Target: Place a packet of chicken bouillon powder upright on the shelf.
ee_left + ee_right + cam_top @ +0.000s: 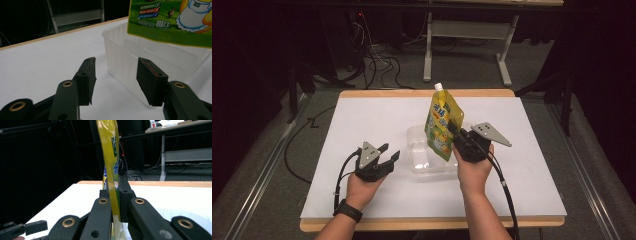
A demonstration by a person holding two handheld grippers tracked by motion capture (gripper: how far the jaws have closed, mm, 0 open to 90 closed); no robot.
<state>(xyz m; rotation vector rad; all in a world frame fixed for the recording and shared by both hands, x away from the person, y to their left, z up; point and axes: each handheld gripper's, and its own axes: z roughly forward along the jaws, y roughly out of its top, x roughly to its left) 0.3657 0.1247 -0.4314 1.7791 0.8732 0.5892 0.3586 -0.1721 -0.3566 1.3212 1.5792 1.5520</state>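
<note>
Both arms are bare, with a black wristband [347, 210] on the left one. Each black gripper, left gripper [388, 154] and right gripper [453, 128], carries a grey three-cornered plate and trails a black cable. Brass-coloured rivets dot the jaw links.

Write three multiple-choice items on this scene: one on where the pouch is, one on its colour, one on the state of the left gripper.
1. Where is the pouch?
A. Flat on the table
B. Held upright over the clear container
C. On the floor

2. What is the pouch's main colour?
A. Yellow-green
B. Red
C. Blue

3. How do the left gripper's jaws stand?
A. Shut on the pouch
B. Shut on the container's wall
C. Apart, with nothing between them

Key: 1 B, the right gripper pinches the pouch's edge and it stands above the container. 2 A, the high view shows a yellow-green pouch with a white cap. 3 C, the left gripper view shows a gap between the pads, short of the container.
</note>
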